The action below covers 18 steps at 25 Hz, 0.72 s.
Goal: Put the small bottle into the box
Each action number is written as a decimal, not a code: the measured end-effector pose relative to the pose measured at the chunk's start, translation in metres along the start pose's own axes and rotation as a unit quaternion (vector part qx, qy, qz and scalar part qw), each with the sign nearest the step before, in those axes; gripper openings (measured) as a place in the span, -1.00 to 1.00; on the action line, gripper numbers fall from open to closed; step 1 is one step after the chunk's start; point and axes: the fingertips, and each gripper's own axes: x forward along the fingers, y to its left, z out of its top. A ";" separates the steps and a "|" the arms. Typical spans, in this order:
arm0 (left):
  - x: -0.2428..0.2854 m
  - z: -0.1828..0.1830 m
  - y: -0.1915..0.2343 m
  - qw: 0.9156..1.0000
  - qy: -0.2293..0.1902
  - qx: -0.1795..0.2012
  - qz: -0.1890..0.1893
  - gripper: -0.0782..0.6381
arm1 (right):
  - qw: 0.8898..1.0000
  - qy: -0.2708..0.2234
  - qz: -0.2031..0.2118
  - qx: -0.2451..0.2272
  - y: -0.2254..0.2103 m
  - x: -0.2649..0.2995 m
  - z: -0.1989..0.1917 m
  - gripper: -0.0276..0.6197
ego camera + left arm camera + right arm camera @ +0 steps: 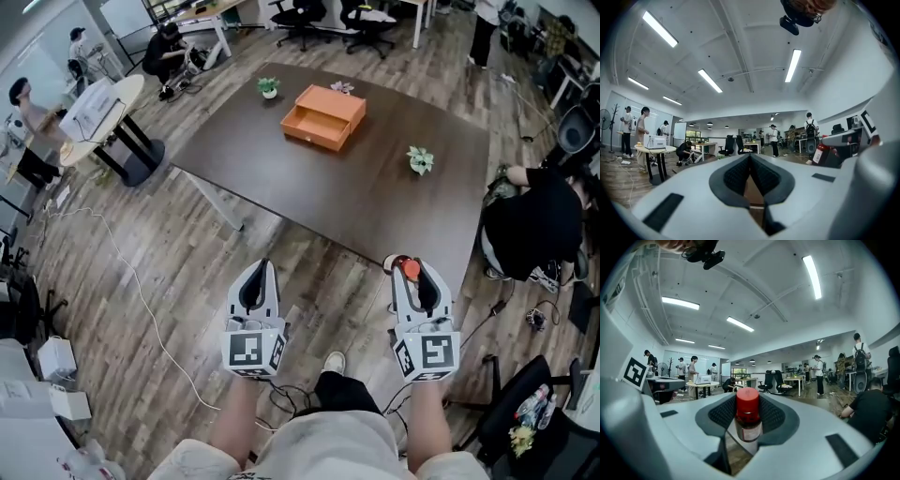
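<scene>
The small bottle (409,269), clear with a red cap (747,401), stands upright between the pads of my right gripper (413,274), which is shut on it over the wooden floor just short of the table's near edge. The bottle also shows at the right of the left gripper view (820,153). My left gripper (255,281) is level beside it to the left, its dark pads (738,174) meeting at the tips with nothing between them. The orange box (323,117), its drawer pulled open, sits on the far part of the dark table (309,178), well ahead of both grippers.
Two small potted plants (269,87) (420,159) stand on the table. A round white table with a machine (101,111) is at the left, with cables on the floor. A person in black (534,220) crouches at the right near a chair (574,127).
</scene>
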 end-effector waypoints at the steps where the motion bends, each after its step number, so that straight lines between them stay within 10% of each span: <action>1: 0.009 0.000 0.004 1.000 0.001 0.001 0.000 -0.78 | 1.000 0.001 -0.002 0.002 -0.002 0.009 0.000 -0.47; 18: 0.105 0.023 0.038 0.999 -0.021 0.003 -0.037 -0.78 | 0.999 -0.027 -0.026 -0.003 -0.016 0.096 0.026 -0.47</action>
